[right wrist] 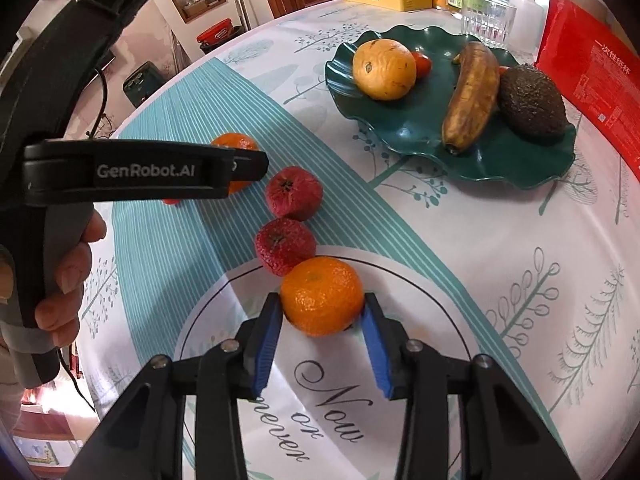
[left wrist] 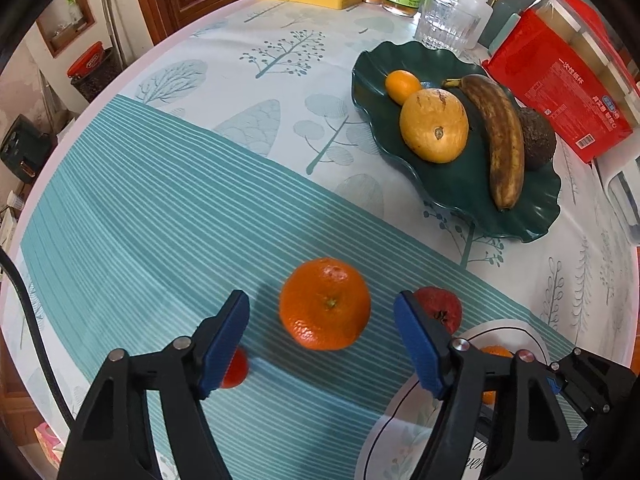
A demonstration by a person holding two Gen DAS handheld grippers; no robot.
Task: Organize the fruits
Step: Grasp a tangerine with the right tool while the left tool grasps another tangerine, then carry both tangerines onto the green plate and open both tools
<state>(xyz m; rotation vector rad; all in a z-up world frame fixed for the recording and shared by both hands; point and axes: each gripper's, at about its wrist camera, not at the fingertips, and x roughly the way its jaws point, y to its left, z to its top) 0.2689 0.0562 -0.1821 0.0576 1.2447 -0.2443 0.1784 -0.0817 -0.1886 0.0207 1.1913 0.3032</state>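
Right tool pinches a mandarin low in frame; left tool gapes wide around another mandarin on the desk. Green plate upper right.

L hand-held gripper jaws wide apart; R hand-held gripper clamped, low.
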